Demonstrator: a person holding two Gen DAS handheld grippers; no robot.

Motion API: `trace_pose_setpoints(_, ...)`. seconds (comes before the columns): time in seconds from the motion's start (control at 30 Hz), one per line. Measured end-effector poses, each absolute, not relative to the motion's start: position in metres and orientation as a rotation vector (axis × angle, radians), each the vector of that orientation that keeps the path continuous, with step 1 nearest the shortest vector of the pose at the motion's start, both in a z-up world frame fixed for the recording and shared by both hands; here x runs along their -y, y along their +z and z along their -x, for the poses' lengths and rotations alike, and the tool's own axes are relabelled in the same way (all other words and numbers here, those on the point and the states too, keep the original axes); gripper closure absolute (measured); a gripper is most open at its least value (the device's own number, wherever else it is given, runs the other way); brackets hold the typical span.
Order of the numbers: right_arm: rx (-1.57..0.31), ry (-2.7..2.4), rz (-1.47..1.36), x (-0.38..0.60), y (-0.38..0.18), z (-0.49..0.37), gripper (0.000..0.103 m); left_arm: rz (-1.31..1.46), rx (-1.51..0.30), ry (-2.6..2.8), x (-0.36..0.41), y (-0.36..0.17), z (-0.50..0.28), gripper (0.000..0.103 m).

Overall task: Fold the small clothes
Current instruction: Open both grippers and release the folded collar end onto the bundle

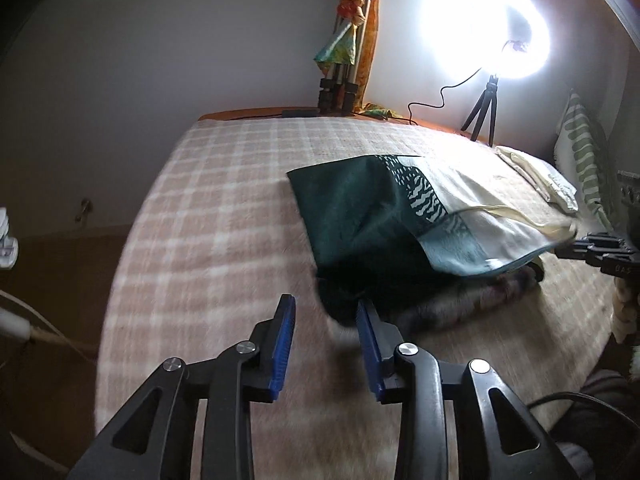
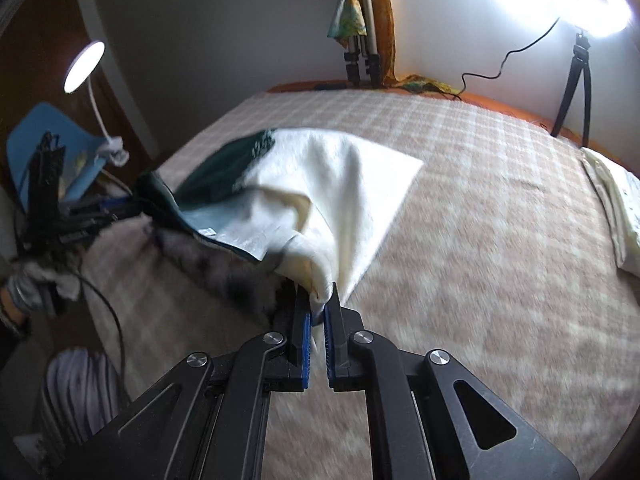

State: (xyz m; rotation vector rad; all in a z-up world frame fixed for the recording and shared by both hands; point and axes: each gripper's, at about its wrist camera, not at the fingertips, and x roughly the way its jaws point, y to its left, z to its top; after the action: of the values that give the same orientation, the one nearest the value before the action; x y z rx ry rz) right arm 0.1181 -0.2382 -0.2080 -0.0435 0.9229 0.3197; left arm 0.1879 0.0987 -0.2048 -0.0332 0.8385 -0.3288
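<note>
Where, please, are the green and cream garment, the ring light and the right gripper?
Garment (image 1: 352, 216): left wrist view, dark green panel.
Ring light (image 1: 486, 24): left wrist view, glowing ring.
Right gripper (image 2: 320, 300): right wrist view, between fingertips pinching cream corner.

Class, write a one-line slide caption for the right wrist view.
Right claw shut on the cream corner of a green-and-cream cloth, over a checked blanket.

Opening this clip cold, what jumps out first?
The glaring ring light at the far right edge of the bed, above the checked blanket. Then the green-and-cream cloth draped mid-bed: the right tongs pinch its cream corner, while the left tongs stand open just short of its dark edge.
</note>
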Motion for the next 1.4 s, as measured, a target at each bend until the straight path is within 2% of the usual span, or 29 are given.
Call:
trace_pose_setpoints(0.07,-0.931,0.313,0.038,0.245,-0.208,-0.11,0.096,0.062,-0.83,-0.326,-0.108,-0.2,-0.182,0.065)
trace_pose_setpoints(0.13,-0.938,0.311,0.006,0.253,-0.207,-0.104,0.095,0.107,-0.823,-0.322,-0.116,-0.195,-0.181,0.058)
trace_pose_setpoints(0.2,-0.934,0.315,-0.043,0.259,-0.204,-0.1,0.091,0.174,-0.824,-0.314,-0.124,-0.192,-0.183,0.056)
trace_pose_setpoints(0.27,-0.942,0.316,-0.116,0.265,-0.203,-0.102,0.069,0.255,-0.854,-0.327,-0.128,-0.195,-0.189,0.054)
trace_pose_setpoints(0.3,-0.946,0.318,-0.176,0.269,-0.205,-0.104,0.052,0.287,-0.867,-0.332,-0.13,-0.197,-0.191,0.051)
trace_pose_setpoints(0.33,-0.942,0.322,-0.219,0.271,-0.205,-0.104,0.05,0.324,-0.879,-0.337,-0.13,-0.2,-0.193,0.05)
trace_pose_setpoints(0.43,-0.97,0.314,-0.36,0.281,-0.214,-0.111,0.05,0.46,-0.933,-0.355,-0.134,-0.213,-0.197,0.047)
trace_pose_setpoints(0.53,-1.009,0.281,-0.458,0.289,-0.228,-0.117,0.05,0.576,-0.976,-0.362,-0.136,-0.227,-0.199,0.052)
trace_pose_setpoints(0.6,-1.025,0.28,-0.531,0.293,-0.237,-0.12,0.05,0.62,-1.008,-0.366,-0.134,-0.236,-0.2,0.068)
trace_pose_setpoints(0.67,-1.037,0.297,-0.588,0.293,-0.244,-0.121,0.05,0.623,-1.025,-0.377,-0.128,-0.24,-0.198,0.072)
trace_pose_setpoints(0.77,-1.05,0.317,-0.639,0.29,-0.251,-0.123,0.054,0.56,-1.033,-0.372,-0.118,-0.24,-0.196,0.085)
trace_pose_setpoints(0.9,-1.075,0.366,-0.667,0.283,-0.254,-0.125,0.091,0.509,-1.034,-0.354,-0.114,-0.238,-0.193,0.098)
trace_pose_setpoints(0.93,-1.077,0.371,-0.668,0.282,-0.254,-0.125,0.095,0.512,-1.027,-0.353,-0.116,-0.237,-0.192,0.1)
trace_pose_setpoints(1.1,-1.012,0.412,-0.688,0.28,-0.23,-0.121,0.098,0.554,-0.959,-0.378,-0.127,-0.219,-0.182,0.101)
trace_pose_setpoints(1.17,-0.992,0.429,-0.685,0.281,-0.223,-0.118,0.098,0.488,-0.995,-0.384,-0.12,-0.223,-0.18,0.1)
trace_pose_setpoints(1.3,-1.059,0.363,-0.578,0.279,-0.23,-0.115,0.097,0.335,-1.067,-0.357,-0.111,-0.236,-0.172,0.083)
trace_pose_setpoints(1.4,-1.096,0.342,-0.458,0.272,-0.228,-0.111,0.093,0.327,-1.004,-0.34,-0.117,-0.219,-0.169,0.081)
